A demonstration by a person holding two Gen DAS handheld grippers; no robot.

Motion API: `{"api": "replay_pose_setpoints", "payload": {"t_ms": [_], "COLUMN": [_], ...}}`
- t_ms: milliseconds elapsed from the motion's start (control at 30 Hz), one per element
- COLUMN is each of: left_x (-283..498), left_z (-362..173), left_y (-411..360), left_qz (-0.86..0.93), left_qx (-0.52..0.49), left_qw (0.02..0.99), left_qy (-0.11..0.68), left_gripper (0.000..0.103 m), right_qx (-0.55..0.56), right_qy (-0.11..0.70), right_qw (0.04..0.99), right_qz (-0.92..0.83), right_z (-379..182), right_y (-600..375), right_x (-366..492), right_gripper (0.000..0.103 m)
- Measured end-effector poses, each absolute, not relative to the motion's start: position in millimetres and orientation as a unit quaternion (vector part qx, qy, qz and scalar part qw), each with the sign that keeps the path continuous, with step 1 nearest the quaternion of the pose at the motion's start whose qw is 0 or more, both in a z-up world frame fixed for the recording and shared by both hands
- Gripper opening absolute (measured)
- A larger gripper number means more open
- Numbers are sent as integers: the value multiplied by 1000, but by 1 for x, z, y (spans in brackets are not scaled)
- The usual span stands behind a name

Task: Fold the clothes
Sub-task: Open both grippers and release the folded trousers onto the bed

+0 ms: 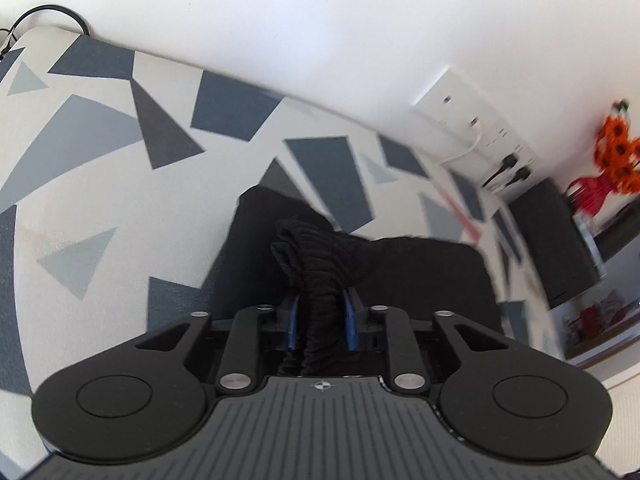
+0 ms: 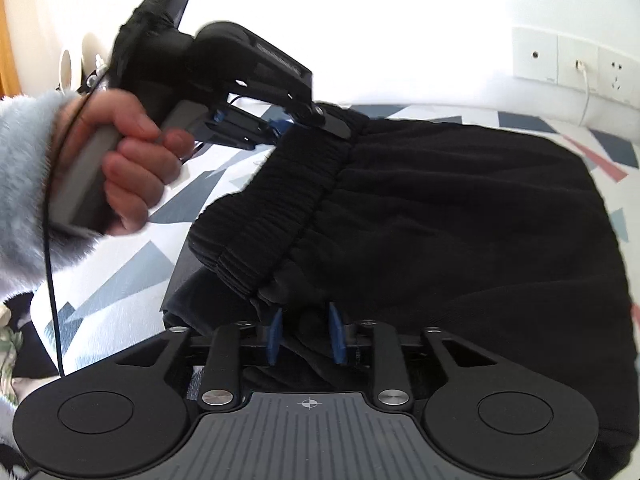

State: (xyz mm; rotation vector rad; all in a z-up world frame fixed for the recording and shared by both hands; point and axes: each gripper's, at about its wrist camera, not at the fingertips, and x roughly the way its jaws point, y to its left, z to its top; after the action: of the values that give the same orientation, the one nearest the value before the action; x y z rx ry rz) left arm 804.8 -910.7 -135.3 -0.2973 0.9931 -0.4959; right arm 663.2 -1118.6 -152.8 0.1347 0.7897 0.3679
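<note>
Now both tools (image 2: 306,334) clamp black waistband (image 2: 276,200), bedspread (image 1: 100,184) beyond

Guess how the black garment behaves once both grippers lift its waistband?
Likely floppy: the black garment drapes in soft folds over the bedsheet. Its ribbed waistband bunches between the left gripper fingers, so it probably sags between grips.

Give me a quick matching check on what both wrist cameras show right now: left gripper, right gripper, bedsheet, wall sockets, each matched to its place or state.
Things:
1. left gripper
2. right gripper
3. bedsheet
4. wall sockets

Places or states:
A. on the white wall, a cable plugged in
B. clamped on the ribbed waistband of the black garment
C. under the garment, grey and blue shapes
D. closed on black fabric just below the waistband

Pairs: 1-B, 2-D, 3-C, 4-A
</note>
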Motion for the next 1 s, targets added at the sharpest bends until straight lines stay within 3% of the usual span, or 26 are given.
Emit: {"api": "replay_pose_setpoints", "payload": {"t_ms": [67,100,167,333,467,567,600,633,733,800,1000], "left_x": [805,805,799,760,734,725,722,718,711,714,715], "left_z": [-137,-133,-122,-89,-87,-100,-104,-108,-119,-123,-131], "left_y": [-907,-905,-900,-898,-915,-927,-931,-935,-945,-942,-935], "left_qz": [-240,-241,-245,-286,-310,-307,-306,-305,-300,-291,-287], "left_qx": [-138,-137,-120,-42,13,47,59,70,102,99,84], "left_qw": [837,833,837,857,856,853,851,850,845,844,843], "left_qy": [473,478,474,427,413,420,422,425,430,440,446], "left_gripper": [48,56,59,61,61,61,61,61,62,69,69], "right_qx": [68,75,90,149,251,255,255,255,254,252,232], "right_qy": [383,380,373,350,347,364,371,377,396,405,400], "right_qw": [904,905,909,923,903,894,892,889,881,878,885], "right_qz": [179,175,164,54,-40,-47,-48,-49,-51,-50,-50], "right_z": [-150,-146,-137,-123,-135,-143,-146,-149,-158,-161,-158], "right_y": [-1121,-1127,-1142,-1213,-1267,-1269,-1269,-1269,-1268,-1268,-1263], "right_x": [661,655,643,600,579,576,575,575,573,570,566], "right_gripper": [38,40,50,52,44,38,34,21,13,12,12]}}
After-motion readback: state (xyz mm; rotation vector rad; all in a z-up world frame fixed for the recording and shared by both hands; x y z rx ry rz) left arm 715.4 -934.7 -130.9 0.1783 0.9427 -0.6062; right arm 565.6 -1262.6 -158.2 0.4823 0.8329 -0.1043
